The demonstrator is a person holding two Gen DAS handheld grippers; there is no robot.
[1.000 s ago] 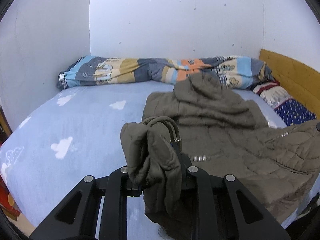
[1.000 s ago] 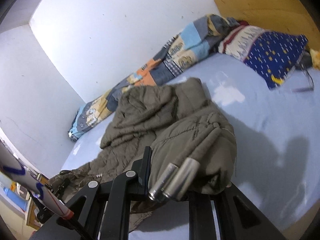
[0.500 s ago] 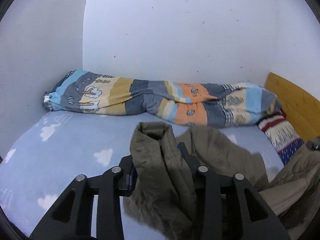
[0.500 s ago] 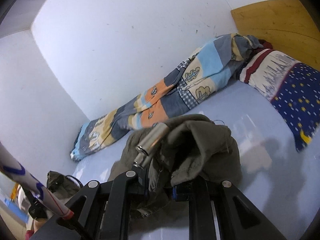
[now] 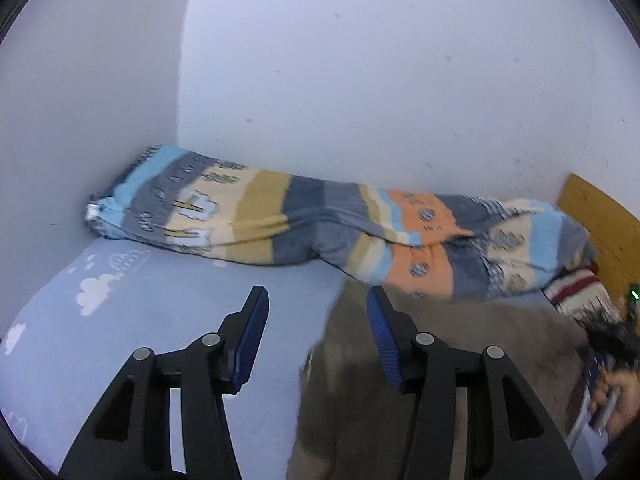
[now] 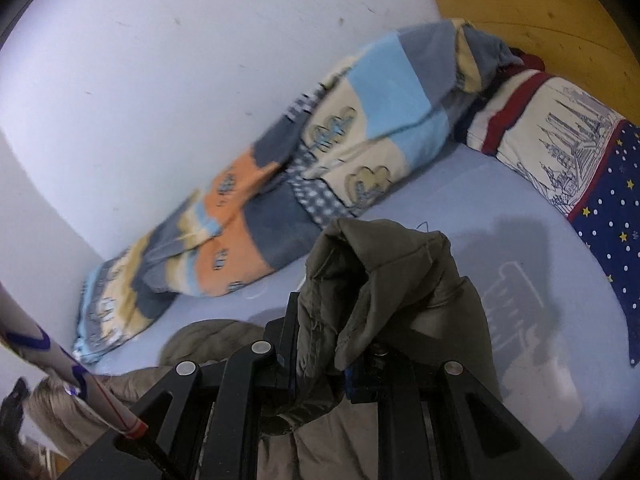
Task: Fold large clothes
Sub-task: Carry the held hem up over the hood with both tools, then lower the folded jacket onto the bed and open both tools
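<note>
Left wrist view, tool: my left gripper [image 5: 316, 340] has just been opening; its blue pads [image 5: 252, 332] stand apart with nothing between them.
Left wrist view, jacket: the olive jacket [image 5: 460, 360] lies lower right on the bed sheet [image 5: 168, 300], behind the right-hand finger.
Left wrist view, risk: I judge the dropped edge may slump and undo the fold.
Left wrist view, room: striped quilt [image 5: 320, 228] along the white wall [image 5: 360, 60].
Right wrist view, tool: my right gripper [image 6: 320, 364] is clamped on a bunch of jacket [image 6: 380, 280] at centre.
Right wrist view, risk: pulling one-handed could drag the jacket crooked.
Right wrist view, room: starred pillow [image 6: 580, 160] at right, wooden headboard [image 6: 520, 4] upper right.
</note>
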